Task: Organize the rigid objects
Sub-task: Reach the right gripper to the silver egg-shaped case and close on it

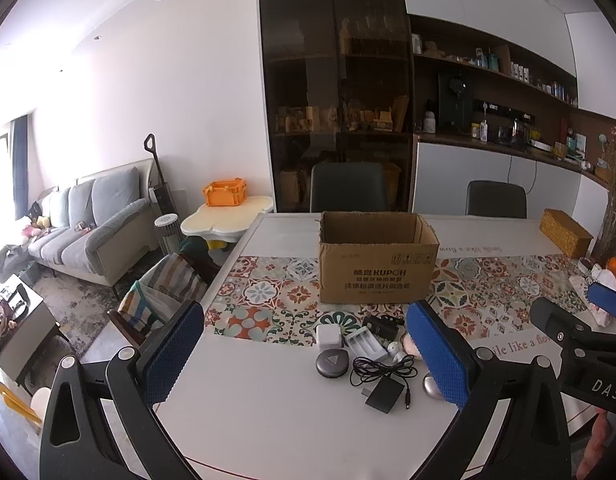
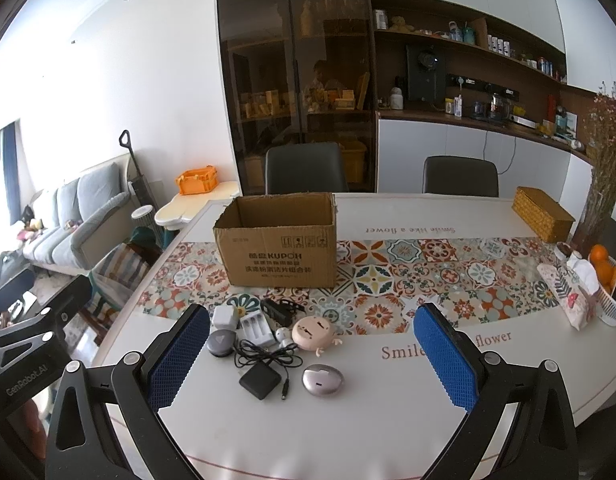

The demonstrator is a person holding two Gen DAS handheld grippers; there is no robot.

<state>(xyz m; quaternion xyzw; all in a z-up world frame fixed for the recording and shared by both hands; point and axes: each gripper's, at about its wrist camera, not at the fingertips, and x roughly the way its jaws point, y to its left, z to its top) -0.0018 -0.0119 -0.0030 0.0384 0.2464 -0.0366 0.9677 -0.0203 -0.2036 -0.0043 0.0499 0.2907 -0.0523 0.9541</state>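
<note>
An open cardboard box [image 1: 374, 266] [image 2: 278, 244] stands on the patterned runner of a white table [image 2: 348, 420]. In front of it lies a cluster of small items: a white cube charger [image 2: 224, 316], a white battery charger [image 2: 257, 330], a grey round disc [image 2: 221, 343], a black adapter with cable [image 2: 261, 380], a pink round toy [image 2: 313, 332], a silver oval case [image 2: 322, 379], a black clip-like item [image 2: 282, 308]. My left gripper [image 1: 308, 354] is open and empty above the cluster. My right gripper [image 2: 312, 356] is open and empty near it.
A woven box [image 2: 542, 218], a vase of dried flowers [image 2: 604, 184], a tissue pouch [image 2: 564, 296] and a cup of oranges [image 2: 606, 280] sit at the table's right. Two dark chairs [image 2: 306, 168] stand behind. A sofa [image 1: 92, 224] is at left.
</note>
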